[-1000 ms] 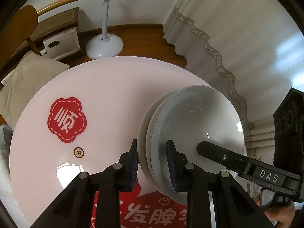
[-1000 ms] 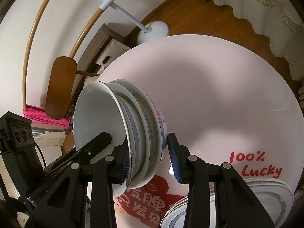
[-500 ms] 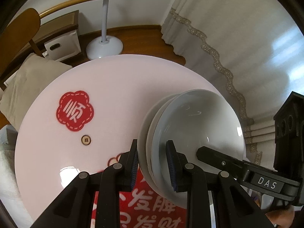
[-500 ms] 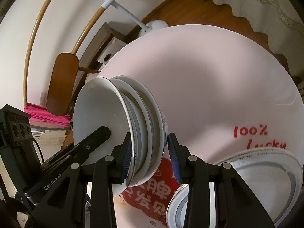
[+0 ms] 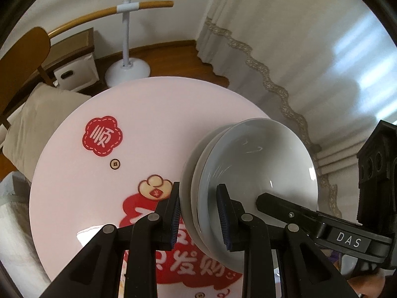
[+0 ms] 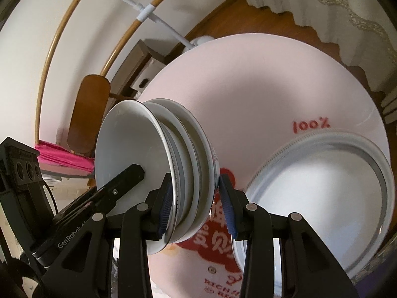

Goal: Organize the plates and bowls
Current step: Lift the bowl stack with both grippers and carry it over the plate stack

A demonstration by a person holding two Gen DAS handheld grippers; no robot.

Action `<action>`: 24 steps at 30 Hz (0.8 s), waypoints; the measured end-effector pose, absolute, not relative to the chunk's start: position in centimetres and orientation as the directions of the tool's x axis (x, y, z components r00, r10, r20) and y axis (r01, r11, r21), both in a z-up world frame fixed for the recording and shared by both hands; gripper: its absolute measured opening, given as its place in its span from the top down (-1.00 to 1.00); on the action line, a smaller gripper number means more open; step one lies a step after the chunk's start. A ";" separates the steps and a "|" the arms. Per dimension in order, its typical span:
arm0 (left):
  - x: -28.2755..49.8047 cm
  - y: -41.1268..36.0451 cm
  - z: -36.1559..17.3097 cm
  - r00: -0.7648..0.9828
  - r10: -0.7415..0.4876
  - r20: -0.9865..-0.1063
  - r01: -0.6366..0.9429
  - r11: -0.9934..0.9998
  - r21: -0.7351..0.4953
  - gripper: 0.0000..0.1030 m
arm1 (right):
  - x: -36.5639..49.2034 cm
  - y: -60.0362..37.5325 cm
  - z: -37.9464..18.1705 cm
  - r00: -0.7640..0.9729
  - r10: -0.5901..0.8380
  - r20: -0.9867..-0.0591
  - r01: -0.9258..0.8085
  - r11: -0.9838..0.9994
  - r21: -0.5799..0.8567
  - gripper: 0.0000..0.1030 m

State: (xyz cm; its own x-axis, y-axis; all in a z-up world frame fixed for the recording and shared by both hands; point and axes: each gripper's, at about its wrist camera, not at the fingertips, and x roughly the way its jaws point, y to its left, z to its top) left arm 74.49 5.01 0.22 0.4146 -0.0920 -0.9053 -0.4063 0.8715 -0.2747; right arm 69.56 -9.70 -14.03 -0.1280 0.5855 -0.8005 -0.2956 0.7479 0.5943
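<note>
A stack of white bowls [image 5: 258,171] is held tilted on its side above the round pink table [image 5: 139,114]. My left gripper [image 5: 198,213] is shut on the stack's rim from one side. My right gripper [image 6: 196,196] is shut on the same stack [image 6: 139,154] from the opposite side. Each gripper shows in the other's view, with a finger inside the top bowl. A pile of white plates with grey rims [image 6: 320,193] lies flat on the table to the right of the right gripper.
The table carries red printed characters [image 5: 101,135] and "100%" lettering [image 6: 311,125]. Beyond its far edge stand a white lamp base [image 5: 127,70], a wooden chair [image 6: 88,114], a cushion [image 5: 47,114] and lace-edged curtains [image 5: 273,57].
Both grippers, still holding the bowl stack, have pulled back toward the table's near side. The plate pile has come much further into the right wrist view.
</note>
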 end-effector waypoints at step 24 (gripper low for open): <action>77.2 -8.2 1.3 0.354 -0.208 -0.912 -0.124 0.956 -0.266 0.55 | 67.2 -23.5 -12.8 0.044 0.565 -0.824 -0.067 0.825 0.562 0.28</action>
